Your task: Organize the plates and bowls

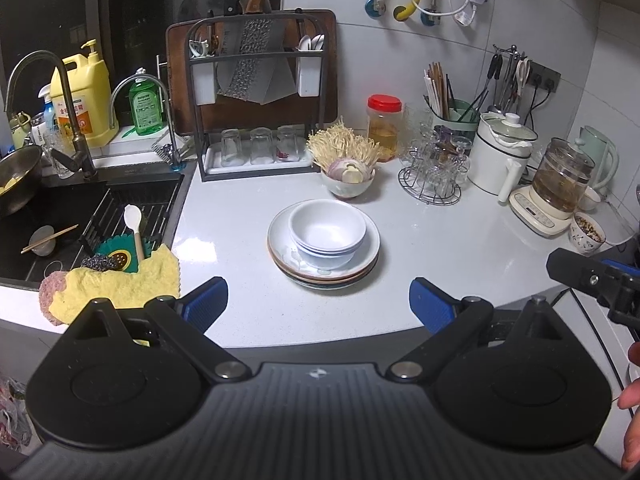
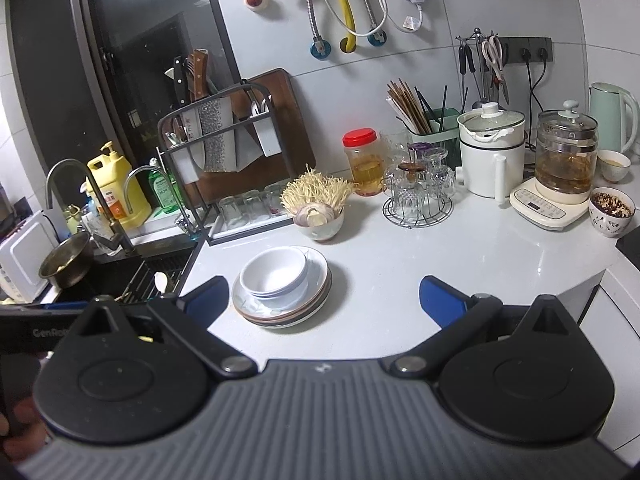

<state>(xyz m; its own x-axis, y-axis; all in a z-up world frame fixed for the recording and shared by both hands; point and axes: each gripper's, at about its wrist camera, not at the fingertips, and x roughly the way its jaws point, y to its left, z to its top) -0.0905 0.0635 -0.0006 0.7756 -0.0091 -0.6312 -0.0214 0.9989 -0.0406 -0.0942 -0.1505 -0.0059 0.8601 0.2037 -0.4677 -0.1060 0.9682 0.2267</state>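
A stack of white bowls sits on a stack of plates in the middle of the white counter. The same bowls and plates show in the right wrist view. My left gripper is open and empty, just in front of the stack near the counter's front edge. My right gripper is open and empty, to the right of the stack; the plates lie near its left finger. Part of the right gripper shows at the right edge of the left wrist view.
A bowl of enoki mushrooms and onion stands behind the stack. A knife and glass rack is at the back. The sink with cloths is left. A glass holder, pot, kettles and small bowl are right.
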